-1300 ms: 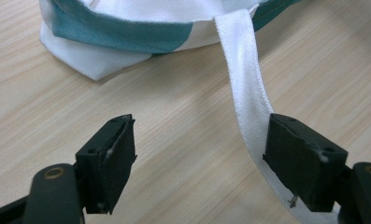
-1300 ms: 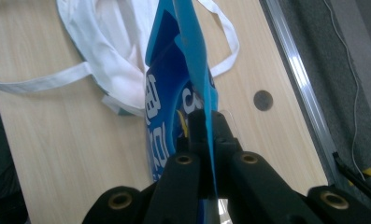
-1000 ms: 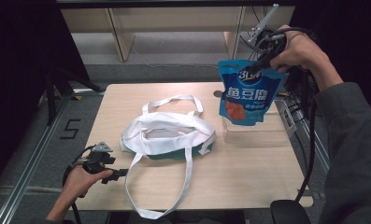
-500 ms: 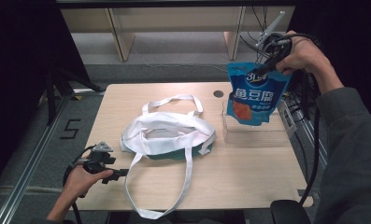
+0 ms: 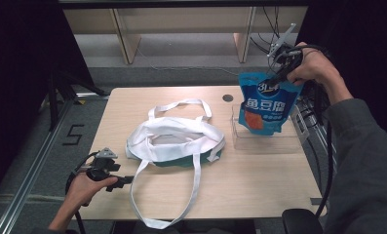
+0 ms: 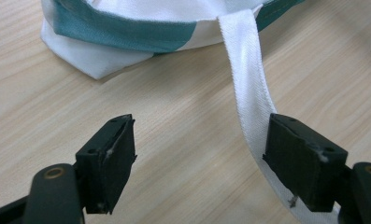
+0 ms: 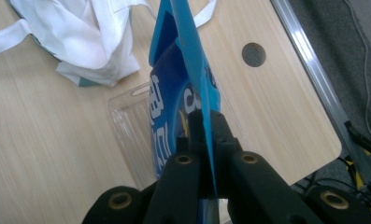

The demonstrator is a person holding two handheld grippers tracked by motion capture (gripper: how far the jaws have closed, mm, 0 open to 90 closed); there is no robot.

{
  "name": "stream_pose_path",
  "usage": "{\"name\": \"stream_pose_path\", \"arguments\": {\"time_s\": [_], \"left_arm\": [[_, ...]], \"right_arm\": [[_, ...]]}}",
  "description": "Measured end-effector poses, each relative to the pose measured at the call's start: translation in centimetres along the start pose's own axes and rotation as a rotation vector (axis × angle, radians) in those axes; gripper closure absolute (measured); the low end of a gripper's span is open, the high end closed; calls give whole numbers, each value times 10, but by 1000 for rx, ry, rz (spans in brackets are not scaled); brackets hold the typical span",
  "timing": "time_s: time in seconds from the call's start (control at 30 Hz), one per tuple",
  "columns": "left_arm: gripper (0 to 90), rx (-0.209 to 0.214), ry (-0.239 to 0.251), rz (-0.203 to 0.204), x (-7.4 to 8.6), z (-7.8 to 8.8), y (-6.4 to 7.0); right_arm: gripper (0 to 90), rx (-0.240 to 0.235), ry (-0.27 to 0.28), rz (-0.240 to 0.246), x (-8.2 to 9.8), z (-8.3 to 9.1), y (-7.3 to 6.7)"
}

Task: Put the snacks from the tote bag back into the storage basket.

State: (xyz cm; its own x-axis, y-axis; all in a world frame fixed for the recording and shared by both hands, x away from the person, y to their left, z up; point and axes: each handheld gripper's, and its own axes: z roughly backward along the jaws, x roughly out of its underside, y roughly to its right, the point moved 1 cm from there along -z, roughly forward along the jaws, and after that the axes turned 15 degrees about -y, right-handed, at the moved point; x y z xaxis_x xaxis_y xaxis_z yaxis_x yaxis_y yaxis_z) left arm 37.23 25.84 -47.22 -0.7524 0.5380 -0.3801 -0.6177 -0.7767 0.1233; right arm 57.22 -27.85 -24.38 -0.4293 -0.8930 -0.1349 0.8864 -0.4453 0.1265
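Right gripper [image 5: 278,73] pinches the blue snack pouch [image 5: 265,105] by its top, dangling over the clear tray [image 5: 288,142] at 2 o'clock. Left gripper [image 6: 199,161] sits spread wide beside the tote strap [image 6: 244,79] at 8 o'clock.

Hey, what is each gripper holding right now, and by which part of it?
The right gripper pinches the blue snack bag by its top edge, over the clear tray. The left gripper is open, holding nothing.

The blue snack pouch [image 5: 265,103] carries large white Chinese characters reading 鱼豆腐 across its front, with a white "3" and further small lettering above them (too small to read). A black "5" [image 5: 74,134] is marked on the floor left of the table.
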Motion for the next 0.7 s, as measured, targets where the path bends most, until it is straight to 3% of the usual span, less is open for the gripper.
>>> {"name": "stream_pose_path", "arguments": {"time_s": [0.1, 0.17, 0.23, 0.3, 0.37, 0.4, 0.43, 0.5, 0.53, 0.7], "left_arm": [[241, 8, -11, 6, 1, 1, 0], [241, -1, -31, -21, 1, 2, -1], [241, -3, -7, -10, 0, 0, -1], [241, 1, 0, -1, 0, -1, 0], [241, 2, -27, -12, 1, 1, -1], [241, -3, -10, 7, 1, 1, 0], [241, -6, -29, -21, 1, 2, -2], [241, -5, -18, -26, 1, 2, -3], [241, -7, 0, -2, 0, 0, -2], [241, 1, -3, 2, -1, -1, 0]], "right_arm": [[900, -10, 7, 24, 0, -8, 0], [900, -20, 7, 30, 0, -14, -1], [900, -29, 13, 48, -1, -19, -1], [900, -54, 13, 37, -1, -24, -2], [900, -58, 10, 45, -1, -28, -2], [900, -58, 12, 49, 0, -30, -2], [900, -70, 10, 40, 0, -33, -3], [900, -82, 15, 22, 3, -38, -4], [900, -79, 34, 31, 4, -38, -2], [900, -102, 64, 17, 10, -40, -4]]}}
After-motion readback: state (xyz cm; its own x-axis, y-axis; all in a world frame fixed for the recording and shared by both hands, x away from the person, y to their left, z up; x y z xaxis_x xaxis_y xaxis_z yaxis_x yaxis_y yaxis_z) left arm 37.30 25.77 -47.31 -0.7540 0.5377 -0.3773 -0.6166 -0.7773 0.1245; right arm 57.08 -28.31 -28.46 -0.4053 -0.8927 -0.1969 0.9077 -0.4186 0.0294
